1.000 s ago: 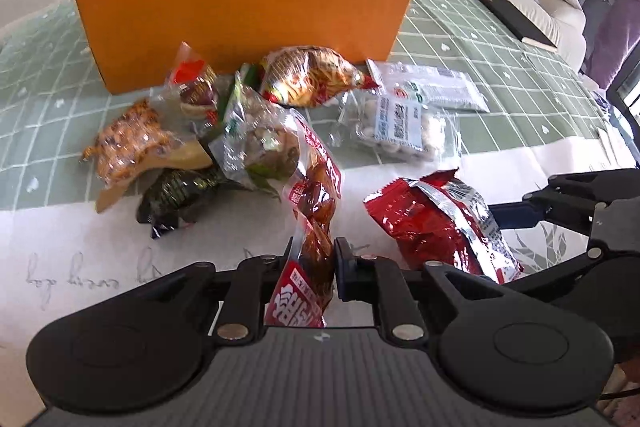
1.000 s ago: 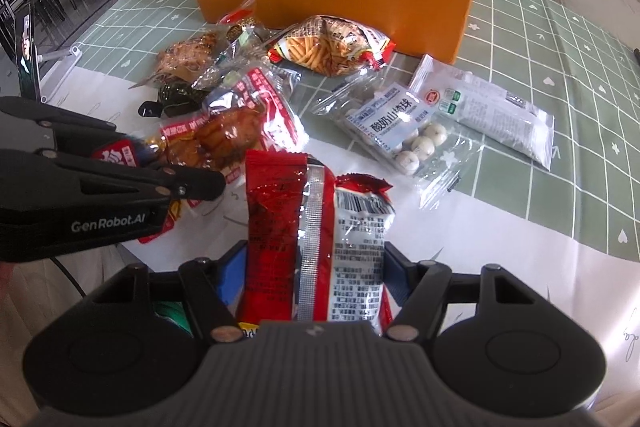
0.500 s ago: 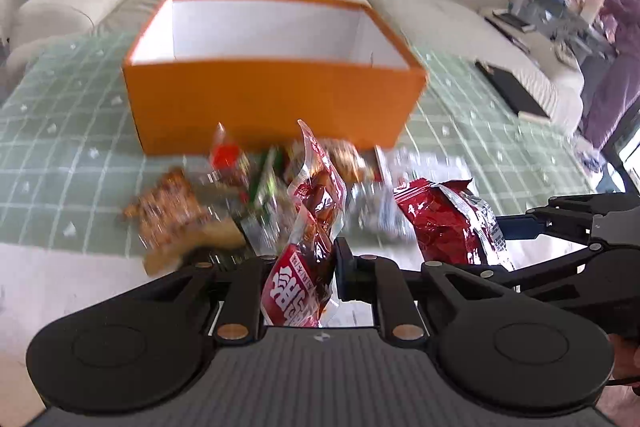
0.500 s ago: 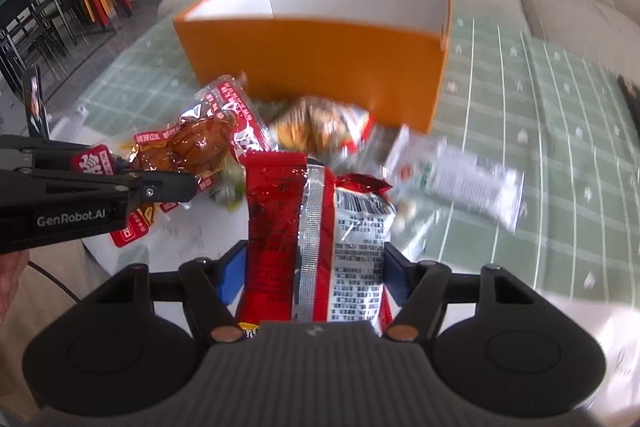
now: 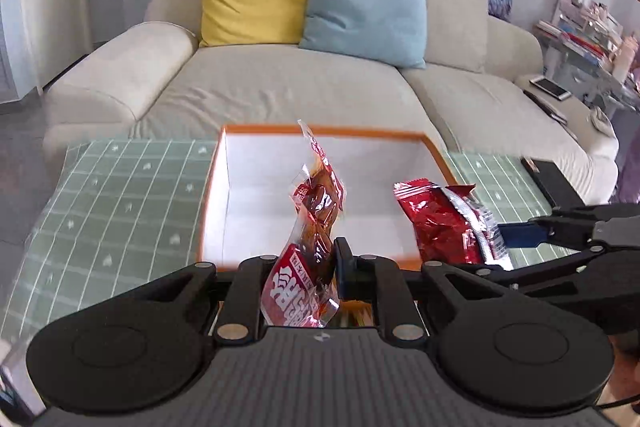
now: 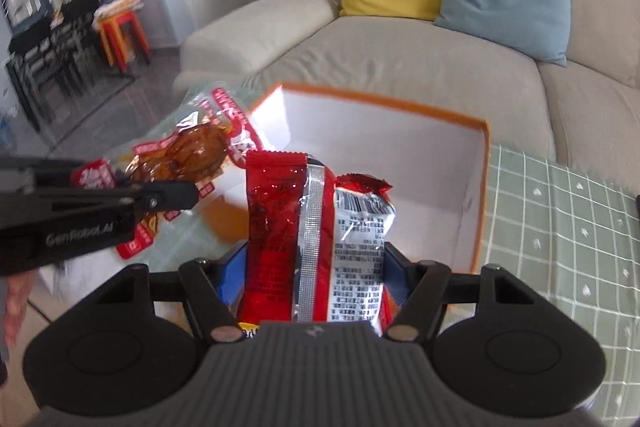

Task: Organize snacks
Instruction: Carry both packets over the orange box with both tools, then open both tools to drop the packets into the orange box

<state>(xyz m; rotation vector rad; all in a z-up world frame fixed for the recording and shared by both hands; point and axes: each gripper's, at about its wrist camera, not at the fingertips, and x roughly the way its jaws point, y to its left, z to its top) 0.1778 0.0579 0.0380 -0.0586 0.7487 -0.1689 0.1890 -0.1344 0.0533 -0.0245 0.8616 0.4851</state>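
I've got a packet in each hand, both up over the orange box [image 5: 208, 195]. My left gripper [image 5: 304, 267] is pinched nearly flat on the clear braised-meat pouch [image 5: 320, 195], clamped across its lower printed end, and the pouch stands up past the fingertips, in line with the box's white interior. It looks light and floppy, slick film with a lumpy middle; I judge the flat sealed end is the right place to hold, since the bulge would squirm out.

My right gripper [image 6: 316, 259] is clenched partway on the red foil snack bag [image 6: 288, 219], pads pressing its two long edges. The bag is puffy and crinkly, likely airy and crushable, so a firm squeeze risks breaking what's inside; the sides, where I have it, seem fine. Its top end rises above the near wall of the box, pointing into the open cavity.

Seen from the left wrist, the red bag sits over the box's near right corner, beside the pouch, apart from it. Box looks empty. Behind the box, the sofa [image 5: 280, 83].
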